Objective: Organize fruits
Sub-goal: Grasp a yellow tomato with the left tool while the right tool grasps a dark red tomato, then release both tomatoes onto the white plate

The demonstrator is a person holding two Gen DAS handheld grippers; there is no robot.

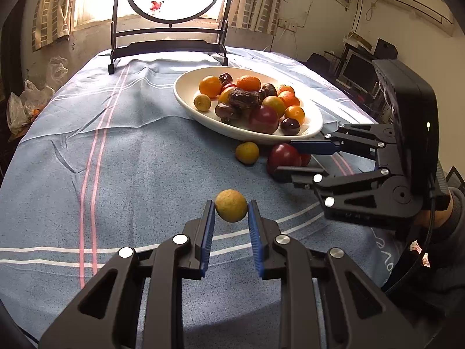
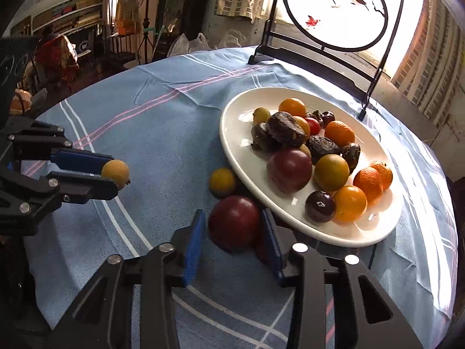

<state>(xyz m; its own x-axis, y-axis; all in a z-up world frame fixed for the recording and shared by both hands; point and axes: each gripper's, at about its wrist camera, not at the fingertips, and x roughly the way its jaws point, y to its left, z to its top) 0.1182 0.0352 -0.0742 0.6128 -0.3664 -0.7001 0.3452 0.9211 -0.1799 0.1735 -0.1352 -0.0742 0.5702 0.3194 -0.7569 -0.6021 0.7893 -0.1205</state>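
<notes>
My left gripper (image 1: 231,208) is shut on a small yellow round fruit (image 1: 231,205) and holds it above the blue cloth; it also shows in the right wrist view (image 2: 115,172). My right gripper (image 2: 234,222) has its jaws around a dark red round fruit (image 2: 234,221) that rests on the cloth beside the plate; the pads touch its sides. The same fruit shows in the left wrist view (image 1: 283,157). A white oval plate (image 2: 232,151) holds several oranges, dates and dark fruits. A small yellow-orange fruit (image 2: 222,181) lies on the cloth against the plate's rim.
A black stand with a round painted screen (image 2: 337,8) stands at the far table edge behind the plate. The striped blue tablecloth (image 1: 116,160) covers the round table. Plastic bags (image 1: 20,107) and room clutter lie beyond the table.
</notes>
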